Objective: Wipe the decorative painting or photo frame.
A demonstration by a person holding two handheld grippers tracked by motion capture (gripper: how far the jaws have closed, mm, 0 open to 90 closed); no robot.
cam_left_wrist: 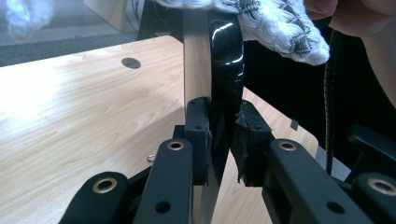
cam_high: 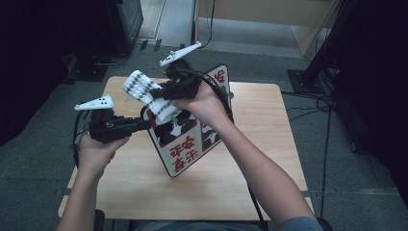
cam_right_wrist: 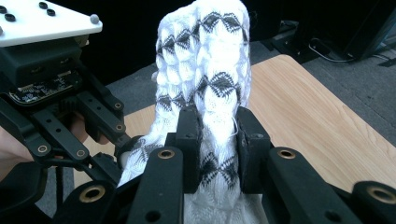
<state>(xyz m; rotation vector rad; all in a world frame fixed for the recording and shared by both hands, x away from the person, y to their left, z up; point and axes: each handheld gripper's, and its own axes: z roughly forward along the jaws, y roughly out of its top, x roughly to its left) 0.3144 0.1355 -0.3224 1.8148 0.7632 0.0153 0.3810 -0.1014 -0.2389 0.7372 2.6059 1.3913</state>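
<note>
A board (cam_high: 188, 147) printed with red characters and black-and-white patches stands tilted on the wooden table (cam_high: 262, 144). My left gripper (cam_high: 146, 123) is shut on the board's left edge. In the left gripper view both pads (cam_left_wrist: 200, 135) clamp the thin board (cam_left_wrist: 219, 56), glossy black on one face and pale on the other. My right gripper (cam_high: 158, 95) is shut on a white knitted cloth (cam_high: 140, 86) with a black diamond pattern, held against the board's top. In the right gripper view the cloth (cam_right_wrist: 205, 60) rises from between that gripper's (cam_right_wrist: 217, 140) jaws, and it drapes over the board's top edge (cam_left_wrist: 280, 25).
The table has a round cable hole (cam_left_wrist: 130, 62). Grey carpet surrounds it, with black stands (cam_high: 320, 57) and cables (cam_high: 312, 103) at the right and dark equipment at the back left. My left gripper's body and white plate (cam_right_wrist: 42, 21) sit close beside the right gripper.
</note>
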